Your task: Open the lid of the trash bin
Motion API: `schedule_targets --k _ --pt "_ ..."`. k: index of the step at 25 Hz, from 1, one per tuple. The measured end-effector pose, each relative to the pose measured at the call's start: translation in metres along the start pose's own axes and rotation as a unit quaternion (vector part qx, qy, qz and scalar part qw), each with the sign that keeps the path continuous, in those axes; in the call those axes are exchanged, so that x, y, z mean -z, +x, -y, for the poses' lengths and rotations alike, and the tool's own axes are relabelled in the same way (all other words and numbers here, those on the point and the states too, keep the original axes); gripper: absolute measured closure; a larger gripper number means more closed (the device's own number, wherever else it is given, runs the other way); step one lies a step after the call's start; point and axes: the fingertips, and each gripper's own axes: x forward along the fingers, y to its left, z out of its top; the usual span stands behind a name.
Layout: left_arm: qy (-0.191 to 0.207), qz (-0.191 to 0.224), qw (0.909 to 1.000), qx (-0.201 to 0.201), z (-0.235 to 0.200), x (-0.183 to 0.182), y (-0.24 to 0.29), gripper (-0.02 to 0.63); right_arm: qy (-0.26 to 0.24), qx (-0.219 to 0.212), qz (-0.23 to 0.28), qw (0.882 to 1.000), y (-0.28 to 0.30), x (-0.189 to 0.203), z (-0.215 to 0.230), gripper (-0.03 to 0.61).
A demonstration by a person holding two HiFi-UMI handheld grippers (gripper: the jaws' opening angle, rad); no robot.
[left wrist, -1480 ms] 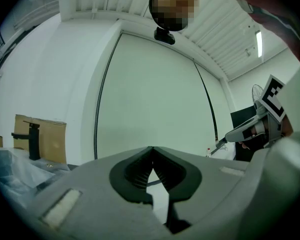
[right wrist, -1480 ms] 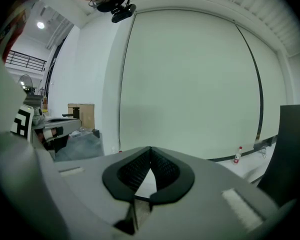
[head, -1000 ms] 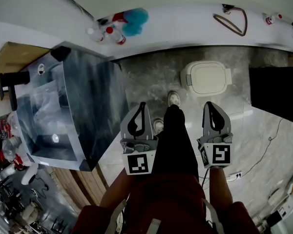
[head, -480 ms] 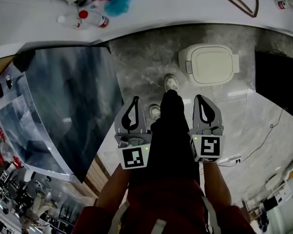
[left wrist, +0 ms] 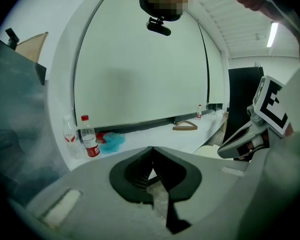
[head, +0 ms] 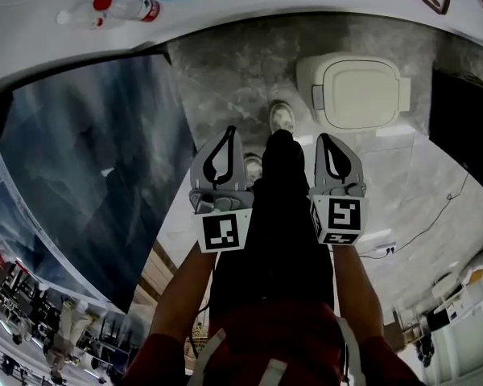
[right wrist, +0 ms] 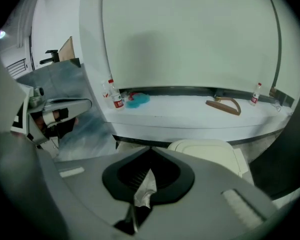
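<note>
The cream trash bin (head: 362, 93) stands on the grey floor by the wall, its lid down flat. It also shows in the right gripper view as a closed bin (right wrist: 210, 151) just past the jaws, and as a pale sliver (left wrist: 209, 151) in the left gripper view. My left gripper (head: 229, 133) and right gripper (head: 325, 139) hang in the air on either side of the person's dark leg, short of the bin. Both are shut with nothing held. The right gripper (right wrist: 150, 148) points at the bin; the left gripper (left wrist: 151, 148) points at the white ledge.
A glossy dark grey cabinet (head: 88, 175) fills the left. A white ledge along the wall carries water bottles (head: 121, 6), a blue cloth (right wrist: 138, 100) and a wooden hanger (right wrist: 224, 105). A black panel (head: 467, 135) stands right of the bin. A cable (head: 435, 223) lies on the floor.
The view has shifted forward and left, so the bin sits a little closer to the right gripper. Both grippers stay shut beside the leg, the right one slightly higher.
</note>
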Motion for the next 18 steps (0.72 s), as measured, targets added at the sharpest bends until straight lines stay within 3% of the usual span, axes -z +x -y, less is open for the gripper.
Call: schedule_targets --k 18 --pt "0.003 -0.028 0.9996 0.008 0.005 0.045 0.051 0.609 0.014 0.042 -0.099 0.994 0.09 0.06 0.024 0.578"
